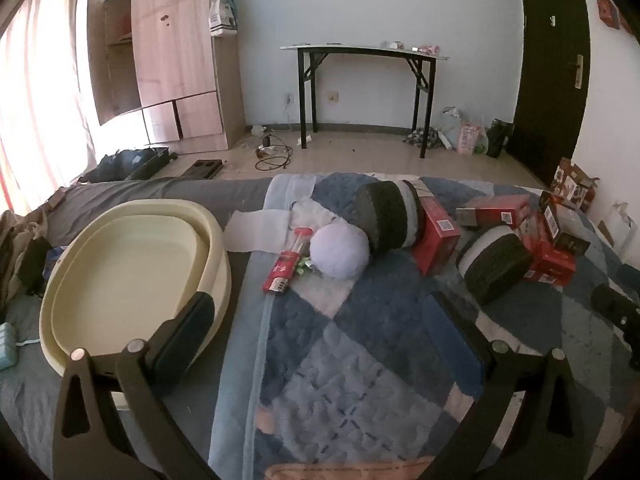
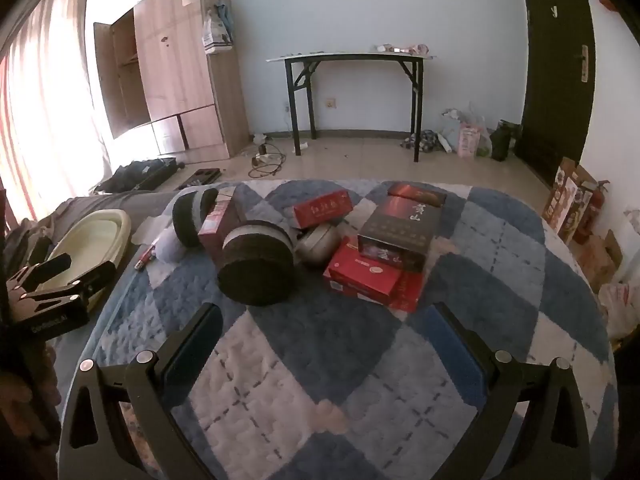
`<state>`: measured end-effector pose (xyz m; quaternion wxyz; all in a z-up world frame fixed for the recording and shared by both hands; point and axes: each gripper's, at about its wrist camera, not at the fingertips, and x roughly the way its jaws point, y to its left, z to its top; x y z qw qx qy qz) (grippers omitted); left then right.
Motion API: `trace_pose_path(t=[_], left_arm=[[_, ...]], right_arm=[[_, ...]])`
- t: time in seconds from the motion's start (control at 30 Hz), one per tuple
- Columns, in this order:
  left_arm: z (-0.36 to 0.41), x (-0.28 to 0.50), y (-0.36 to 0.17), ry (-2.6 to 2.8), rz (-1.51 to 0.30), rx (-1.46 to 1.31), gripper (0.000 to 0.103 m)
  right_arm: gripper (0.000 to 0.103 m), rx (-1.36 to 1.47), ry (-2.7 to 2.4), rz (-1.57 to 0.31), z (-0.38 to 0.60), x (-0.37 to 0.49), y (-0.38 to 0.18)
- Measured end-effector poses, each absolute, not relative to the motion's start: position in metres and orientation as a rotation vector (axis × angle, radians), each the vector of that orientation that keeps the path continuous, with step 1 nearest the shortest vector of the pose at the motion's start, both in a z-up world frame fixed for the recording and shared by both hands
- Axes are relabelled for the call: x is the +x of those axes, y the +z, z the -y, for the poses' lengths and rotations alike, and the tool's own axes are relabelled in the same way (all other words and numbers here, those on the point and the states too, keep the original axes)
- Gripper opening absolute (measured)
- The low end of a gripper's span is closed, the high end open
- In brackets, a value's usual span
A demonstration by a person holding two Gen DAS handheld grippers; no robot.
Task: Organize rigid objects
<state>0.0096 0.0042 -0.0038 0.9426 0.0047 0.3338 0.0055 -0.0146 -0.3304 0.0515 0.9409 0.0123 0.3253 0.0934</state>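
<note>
A cream oval basin [image 1: 120,264] lies empty on the bed at the left; it also shows in the right wrist view [image 2: 96,236]. On the blue patchwork quilt lie two dark round tins [image 1: 386,216] [image 2: 258,268], several red boxes [image 1: 438,236] [image 2: 362,274], a black box [image 2: 396,228], a silver tin [image 2: 320,242], a pale lilac ball [image 1: 340,250] and a red lighter [image 1: 280,276]. My left gripper [image 1: 320,320] is open and empty, short of the ball, its left finger over the basin's rim. My right gripper [image 2: 324,332] is open and empty, short of the nearer tin.
White tissue [image 1: 260,232] lies beside the ball. Clothes lie at the bed's left edge [image 1: 20,248]. Beyond the bed are a tiled floor, a wardrobe [image 1: 172,64], a folding table [image 1: 364,52] and a dark door [image 1: 556,60].
</note>
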Motion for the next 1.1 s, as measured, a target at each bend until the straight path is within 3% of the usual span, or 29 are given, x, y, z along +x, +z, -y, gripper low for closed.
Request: trace_pose_path(t=[1.1], left_arm=[[-0.002,-0.002,0.001,0.011,-0.653,0.011,0.103]], right_arm=[[0.103,-0.005,0.177,-0.669,0.326,-0.011,0.047]])
